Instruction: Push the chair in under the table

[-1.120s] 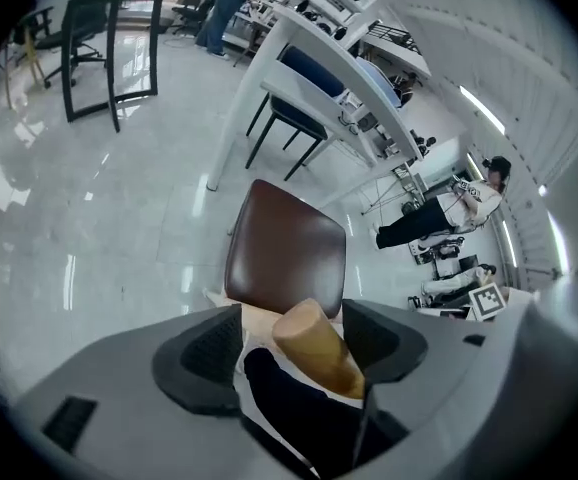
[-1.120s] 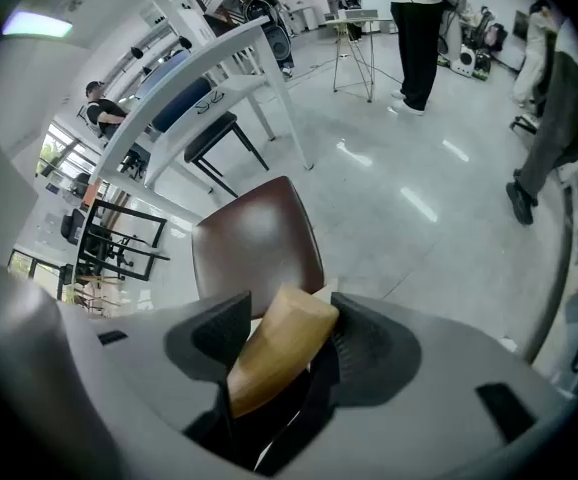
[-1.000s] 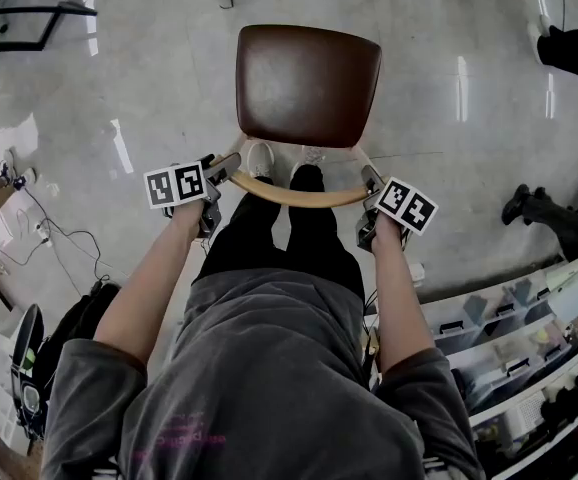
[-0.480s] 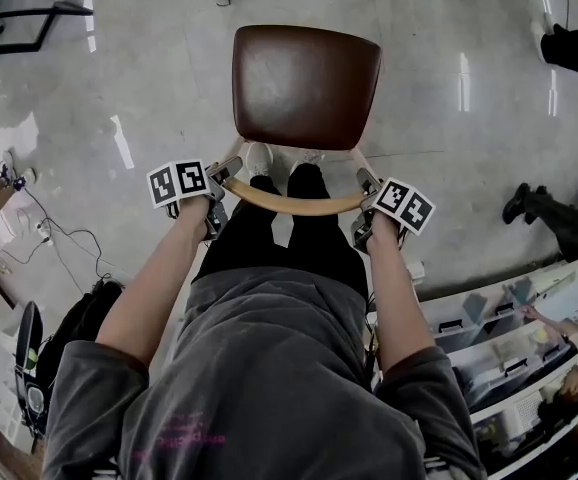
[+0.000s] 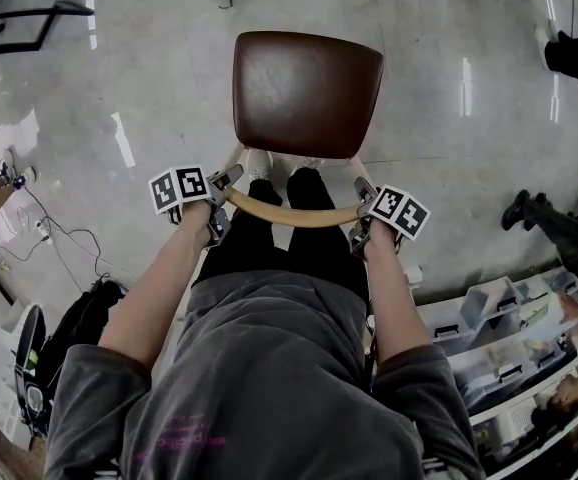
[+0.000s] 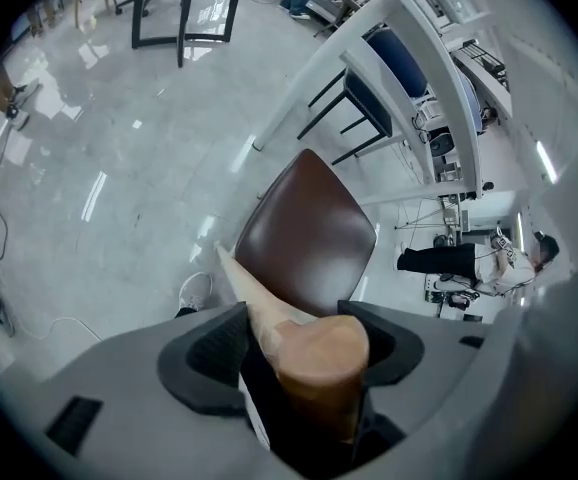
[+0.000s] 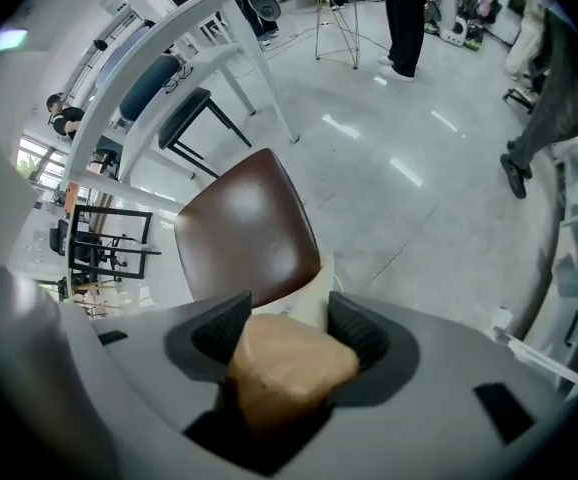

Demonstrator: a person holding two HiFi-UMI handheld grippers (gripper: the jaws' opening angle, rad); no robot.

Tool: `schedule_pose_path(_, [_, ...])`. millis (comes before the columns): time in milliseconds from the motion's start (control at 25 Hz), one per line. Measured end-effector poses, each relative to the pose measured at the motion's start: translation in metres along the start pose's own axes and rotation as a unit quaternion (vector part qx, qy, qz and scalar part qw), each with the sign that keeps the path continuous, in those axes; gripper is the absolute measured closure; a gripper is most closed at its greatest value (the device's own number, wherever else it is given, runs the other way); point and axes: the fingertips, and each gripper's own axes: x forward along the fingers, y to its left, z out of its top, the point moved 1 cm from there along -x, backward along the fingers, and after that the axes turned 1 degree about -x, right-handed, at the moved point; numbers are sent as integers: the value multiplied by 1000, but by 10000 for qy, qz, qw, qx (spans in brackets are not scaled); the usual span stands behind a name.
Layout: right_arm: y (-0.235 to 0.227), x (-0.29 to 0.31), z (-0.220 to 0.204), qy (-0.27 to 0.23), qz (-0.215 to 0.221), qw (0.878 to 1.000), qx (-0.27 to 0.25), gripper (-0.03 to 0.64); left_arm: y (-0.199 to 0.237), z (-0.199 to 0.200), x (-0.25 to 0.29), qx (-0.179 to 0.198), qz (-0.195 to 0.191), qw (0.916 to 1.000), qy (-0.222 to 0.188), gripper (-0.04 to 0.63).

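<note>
The chair has a brown seat [image 5: 307, 93] and a curved wooden backrest [image 5: 294, 215]. It stands on the grey floor right in front of the person's legs. My left gripper [image 5: 227, 180] is shut on the backrest's left end [image 6: 309, 358]; its jaws have just been closing slightly on the wood. My right gripper [image 5: 364, 190] is shut on the right end [image 7: 284, 368]. Both gripper views look past the wood down onto the seat [image 6: 304, 233] [image 7: 244, 233]. A white table [image 6: 399, 28] [image 7: 199, 18] stands beyond the chair, and a blue-seated chair [image 6: 394, 63] is tucked under it.
Storage bins [image 5: 509, 338] line the lower right. Cables [image 5: 59, 238] and bags lie at the left. Another person's legs [image 5: 559, 223] are at the right edge, and a black metal frame [image 5: 29, 13] is at the top left. A tripod stand [image 7: 334, 13] stands past the table.
The backrest and both grippers have shifted a little toward the person's body in the head view, while the seat has hardly moved. The left gripper's marker cube has rolled slightly.
</note>
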Motion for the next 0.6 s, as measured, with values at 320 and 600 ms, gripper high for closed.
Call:
schedule_pose_path(320, [0, -1, -2, -58, -127, 9998, 146, 392, 4, 2, -6, -309, 47, 9988, -378, 340])
schedule_pose_path(600, [-5, -5, 2, -104, -322, 9994, 110, 417, 3, -2, -9, -535, 430, 9960, -580, 377])
